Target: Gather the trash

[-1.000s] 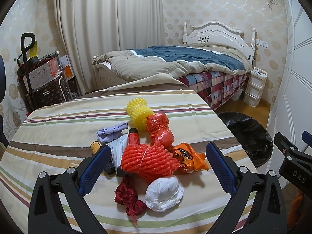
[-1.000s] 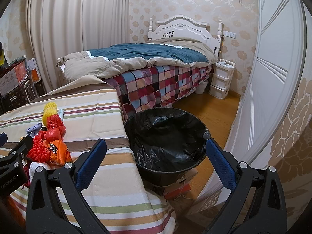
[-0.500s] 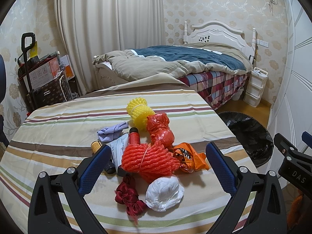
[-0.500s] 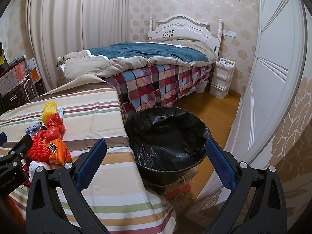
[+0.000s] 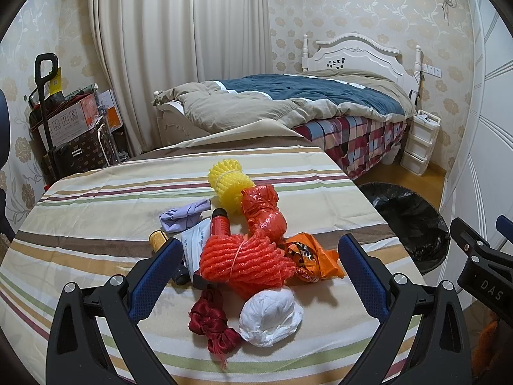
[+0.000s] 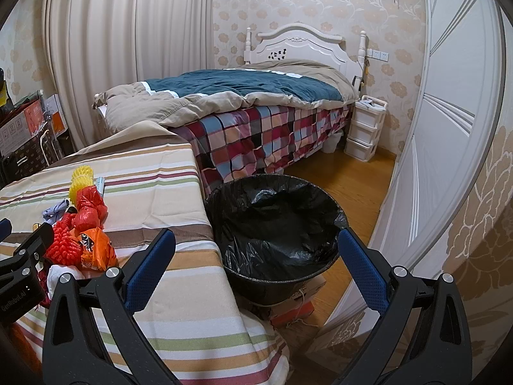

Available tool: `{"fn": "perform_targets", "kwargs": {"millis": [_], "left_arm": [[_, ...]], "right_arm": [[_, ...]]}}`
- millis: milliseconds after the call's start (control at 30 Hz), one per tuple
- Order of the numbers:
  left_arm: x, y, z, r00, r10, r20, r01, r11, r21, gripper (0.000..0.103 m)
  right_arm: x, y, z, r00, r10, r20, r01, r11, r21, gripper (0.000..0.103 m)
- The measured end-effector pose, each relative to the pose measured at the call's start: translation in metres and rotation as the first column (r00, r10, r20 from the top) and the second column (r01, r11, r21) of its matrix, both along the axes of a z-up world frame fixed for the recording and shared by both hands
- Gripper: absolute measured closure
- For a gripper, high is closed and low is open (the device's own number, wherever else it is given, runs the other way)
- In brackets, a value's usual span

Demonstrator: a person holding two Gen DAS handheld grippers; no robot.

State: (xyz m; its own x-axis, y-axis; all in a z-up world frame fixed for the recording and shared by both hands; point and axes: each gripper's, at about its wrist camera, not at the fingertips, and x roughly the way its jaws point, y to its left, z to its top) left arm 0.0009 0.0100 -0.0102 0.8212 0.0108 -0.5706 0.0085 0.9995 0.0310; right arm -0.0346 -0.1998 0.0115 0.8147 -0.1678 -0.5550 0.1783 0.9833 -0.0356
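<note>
1. Two hand-held grippers are in view, and both have their blue-padded fingers spread wide with nothing between them.
2. The left gripper (image 5: pixel 256 268) hovers over a table covered with a striped cloth (image 5: pixel 96 211), pointed at a heap of trash near the table's right edge.
3. An orange-red foam net bundle (image 5: pixel 243 264) sits in the middle of the heap, between the left gripper's fingers as that camera sees it, but untouched.
4. In front of it lie a white crumpled plastic bag (image 5: pixel 271 316) and a dark red knotted ribbon (image 5: pixel 211 322), just beside each other.
5. Behind the bundle stand a red crumpled plastic bag (image 5: pixel 264 211) and a yellow foam net (image 5: pixel 229 184), touching.
6. An orange snack wrapper (image 5: pixel 312 261) lies to the right of the bundle, against it.
7. To the left are a lilac wad of cloth or paper (image 5: pixel 184 216), a red bottle (image 5: pixel 220 223), a white printed packet (image 5: pixel 195 240) and a small bottle with a yellow cap (image 5: pixel 157 239); its lower end is hidden behind the left finger.
8. The right gripper (image 6: pixel 256 268) is held beyond the table's edge, facing a round bin lined with a black bag (image 6: pixel 275 224) that stands on the wood floor just beside the table.
9. A bed (image 6: pixel 256 102) with a teal and beige duvet stands behind the bin.
</note>
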Motion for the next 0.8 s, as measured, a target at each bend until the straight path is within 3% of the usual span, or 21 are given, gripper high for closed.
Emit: {"fn": "perform_targets", "kwargs": {"millis": [367, 433, 800], "left_arm": [[-0.001, 0.000, 0.000, 1.000, 0.000, -0.001, 0.000, 1.000, 0.002, 0.006], [-0.002, 0.002, -0.002, 1.000, -0.003, -0.004, 0.003, 1.000, 0.005, 0.006], [-0.017, 0.038, -0.009, 0.999, 0.013, -0.046, -0.011, 1.000, 0.026, 0.006]], "right_arm": [[0.001, -0.001, -0.001, 1.000, -0.001, -0.004, 0.001, 1.000, 0.002, 0.004], [0.000, 0.007, -0.018, 1.000, 0.003, -0.006, -0.003, 1.000, 0.002, 0.004], [-0.007, 0.016, -0.020, 0.999, 0.038, -0.025, -0.038, 0.999, 0.030, 0.004]]}}
